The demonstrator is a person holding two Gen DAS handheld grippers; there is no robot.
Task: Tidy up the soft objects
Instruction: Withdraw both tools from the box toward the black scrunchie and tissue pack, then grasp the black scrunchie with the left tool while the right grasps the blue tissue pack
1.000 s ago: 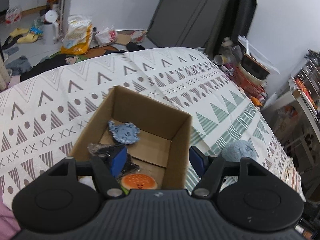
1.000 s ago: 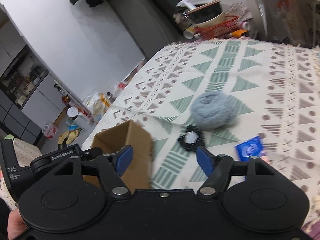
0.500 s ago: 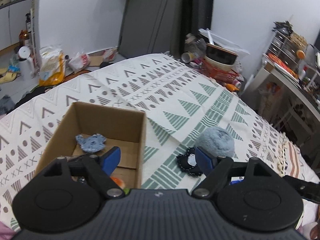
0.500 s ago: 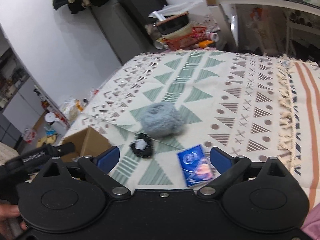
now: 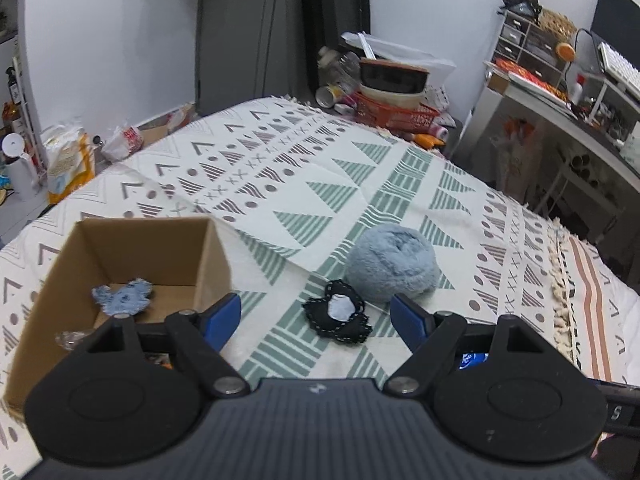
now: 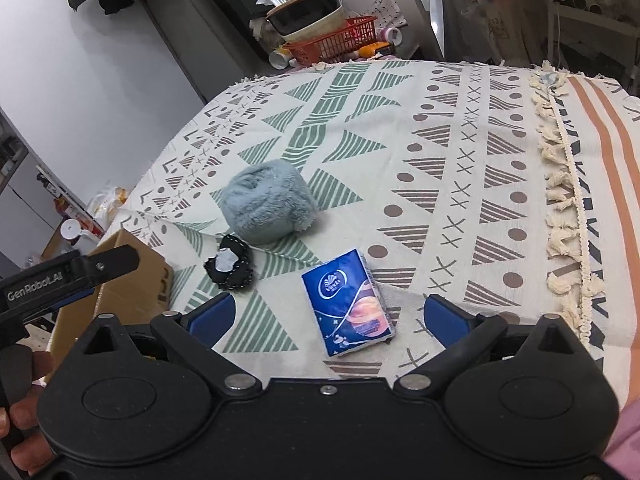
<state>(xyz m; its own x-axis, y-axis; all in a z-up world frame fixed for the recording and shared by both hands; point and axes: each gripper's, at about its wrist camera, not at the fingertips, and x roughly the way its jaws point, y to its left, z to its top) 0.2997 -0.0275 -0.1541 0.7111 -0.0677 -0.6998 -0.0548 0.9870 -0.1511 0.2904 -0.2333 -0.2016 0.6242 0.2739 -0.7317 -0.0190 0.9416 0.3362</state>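
The right gripper (image 6: 327, 316) has just been opening and now stands spread wide with nothing between its pads. Straight ahead and just beyond them lies the tissue pack (image 6: 347, 303), flat on the blanket (image 6: 440, 128), its long axis running near to far, roughly along the gripper's line, so the pads would close across its short sides. The left gripper (image 5: 316, 316) is also spread and empty; the black patch (image 5: 338, 317) lies directly ahead between its pads, the blue plush (image 5: 390, 266) just beyond, touching it. The box (image 5: 208, 256) sits to the left. Each gripper looks nearest its own item.
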